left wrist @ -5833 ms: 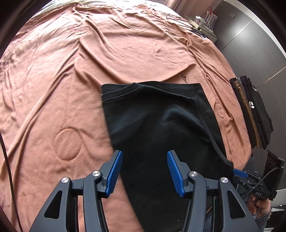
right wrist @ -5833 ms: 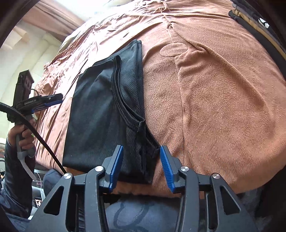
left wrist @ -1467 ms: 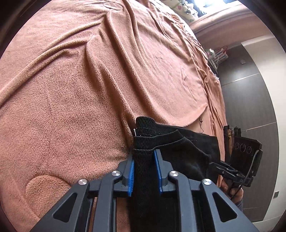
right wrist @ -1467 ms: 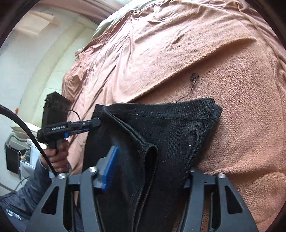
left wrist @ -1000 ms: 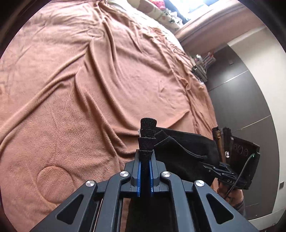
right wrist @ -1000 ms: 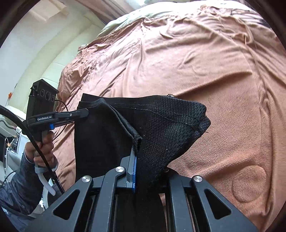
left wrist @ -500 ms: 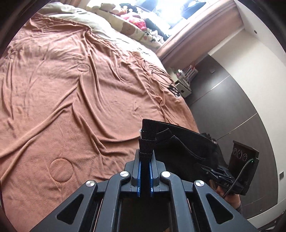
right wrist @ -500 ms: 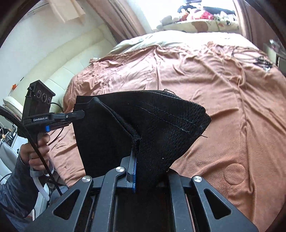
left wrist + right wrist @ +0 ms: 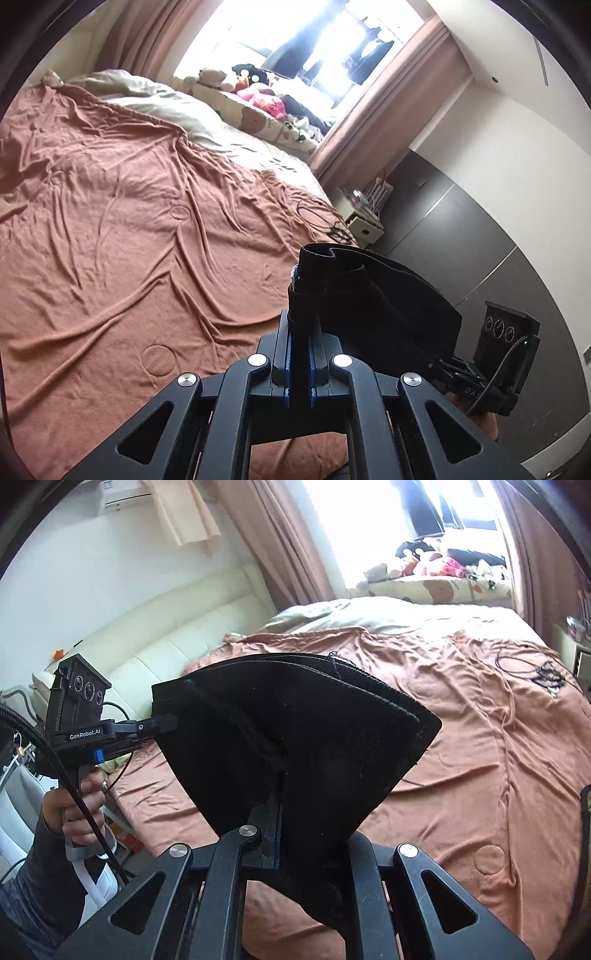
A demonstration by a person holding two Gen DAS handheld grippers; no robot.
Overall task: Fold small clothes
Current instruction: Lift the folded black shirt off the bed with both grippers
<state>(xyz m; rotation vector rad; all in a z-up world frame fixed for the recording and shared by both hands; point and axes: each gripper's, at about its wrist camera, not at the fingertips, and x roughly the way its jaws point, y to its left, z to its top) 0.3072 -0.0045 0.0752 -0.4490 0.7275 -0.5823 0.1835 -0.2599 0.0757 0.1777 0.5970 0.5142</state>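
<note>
A folded black garment [image 9: 384,306] hangs in the air between my two grippers, lifted off the brown bedspread [image 9: 110,236]. My left gripper [image 9: 301,343] is shut on one end of it. My right gripper [image 9: 279,805] is shut on the other end, and the cloth [image 9: 295,731] spreads wide in front of its camera. In the right wrist view the left gripper [image 9: 162,722] pinches the garment's far corner at the left. In the left wrist view the right gripper [image 9: 439,363] shows at the lower right, partly hidden by the cloth.
The brown bedspread [image 9: 480,716] covers the bed, with a pale duvet [image 9: 155,103] and plush toys [image 9: 255,88] by the window. Black cables [image 9: 546,675] lie on the bed's right side. A cream sofa [image 9: 155,627] stands to the left, a nightstand [image 9: 364,221] to the right.
Both grippers closed on the garment's ends and have lifted it higher off the bed. The cameras have tilted up, so the window and walls have come into view.
</note>
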